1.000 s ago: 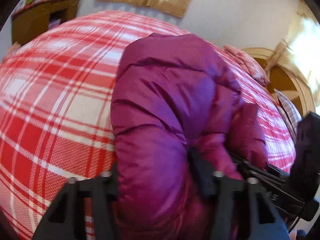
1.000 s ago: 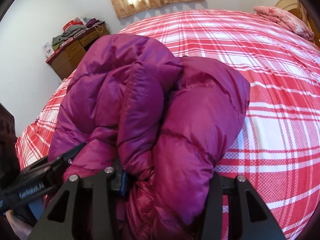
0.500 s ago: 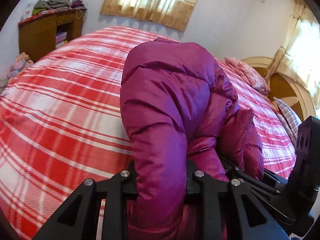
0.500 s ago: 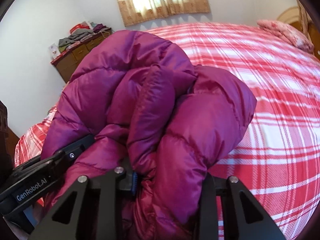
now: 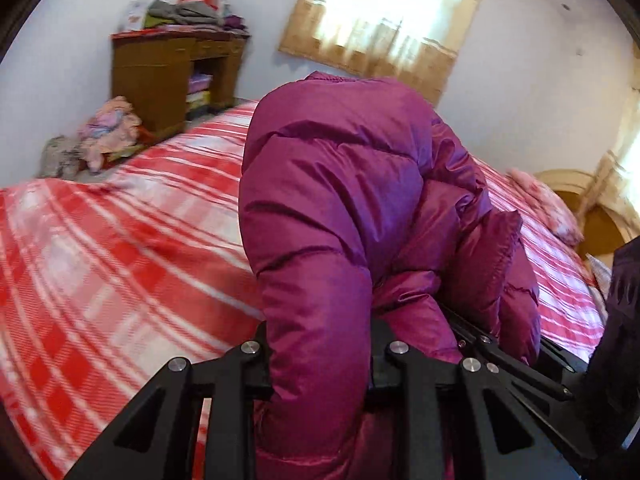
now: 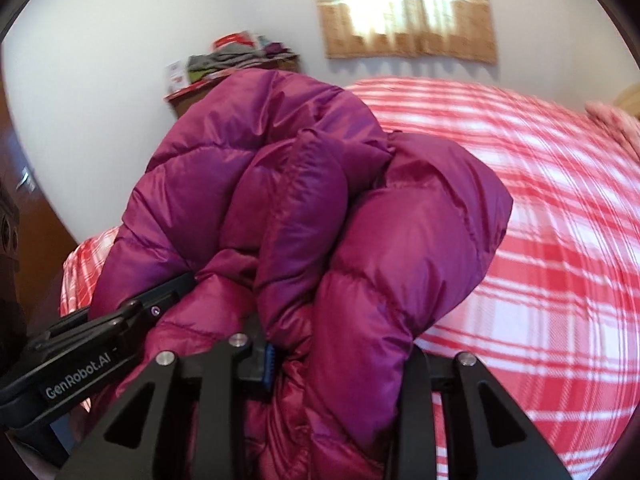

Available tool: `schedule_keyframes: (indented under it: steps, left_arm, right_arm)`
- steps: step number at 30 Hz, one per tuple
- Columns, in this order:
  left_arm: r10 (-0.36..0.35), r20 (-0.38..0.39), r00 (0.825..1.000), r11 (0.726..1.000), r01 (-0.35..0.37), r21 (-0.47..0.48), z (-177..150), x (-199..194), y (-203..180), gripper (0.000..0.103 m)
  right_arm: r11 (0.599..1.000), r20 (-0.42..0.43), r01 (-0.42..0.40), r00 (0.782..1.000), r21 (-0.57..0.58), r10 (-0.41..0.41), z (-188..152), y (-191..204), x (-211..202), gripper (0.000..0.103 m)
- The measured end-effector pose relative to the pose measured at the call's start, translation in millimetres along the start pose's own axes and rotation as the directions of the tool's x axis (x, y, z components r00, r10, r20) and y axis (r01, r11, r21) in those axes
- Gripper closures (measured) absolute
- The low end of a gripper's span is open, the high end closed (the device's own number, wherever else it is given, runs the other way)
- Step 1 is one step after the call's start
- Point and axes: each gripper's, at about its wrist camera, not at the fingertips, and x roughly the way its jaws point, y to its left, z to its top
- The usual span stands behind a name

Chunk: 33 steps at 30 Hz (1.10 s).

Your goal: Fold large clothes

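A bulky magenta puffer jacket (image 5: 352,216) is bunched into a thick bundle and hangs lifted above a red-and-white plaid bed (image 5: 120,264). My left gripper (image 5: 320,356) is shut on a padded fold of the jacket, with fabric bulging out between its black fingers. My right gripper (image 6: 340,360) is shut on another thick fold of the same jacket (image 6: 320,216). Each gripper shows in the other's view: the right one (image 5: 520,364) at the lower right, the left one (image 6: 104,332) at the lower left. The jacket's lower part is hidden behind the fingers.
A wooden dresser (image 5: 172,76) stacked with folded clothes stands by the far wall. A heap of clothes (image 5: 108,132) lies beside the bed. A curtained window (image 5: 384,16) is on the wall. A pink pillow (image 5: 552,208) rests near the wooden headboard (image 5: 600,216).
Both grippers closed tighter on the jacket and lifted it off the bed. The views tilted upward, bringing more wall, window and dresser into sight.
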Motion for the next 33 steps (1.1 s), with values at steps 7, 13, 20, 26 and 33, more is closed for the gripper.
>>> schedule_keyframes:
  steps: [7, 13, 20, 26, 33]
  left_arm:
    - [0.101, 0.041, 0.994, 0.994, -0.099, -0.042, 13, -18, 47, 0.075]
    - [0.138, 0.054, 0.989, 0.988, -0.134, -0.073, 19, -23, 76, 0.075]
    - [0.186, 0.077, 0.980, 0.980, -0.179, -0.083, 43, -21, 108, 0.075]
    - [0.238, 0.042, 0.970, 0.967, -0.233, -0.098, 55, 7, 127, 0.075]
    - [0.275, -0.003, 0.962, 0.957, -0.274, -0.097, 67, 34, 140, 0.075]
  right_arm:
    - [0.994, -0.003, -0.094, 0.996, -0.050, 0.094, 7, 42, 23, 0.070]
    - [0.988, -0.005, -0.142, 0.990, -0.069, 0.142, 16, 51, 38, 0.070]
    - [0.979, 0.004, -0.164, 0.986, -0.123, 0.166, 36, 70, 62, 0.070]
    - [0.974, -0.019, -0.148, 0.989, -0.172, 0.147, 38, 88, 92, 0.070]
    - [0.975, -0.036, -0.117, 0.993, -0.189, 0.112, 43, 95, 124, 0.070]
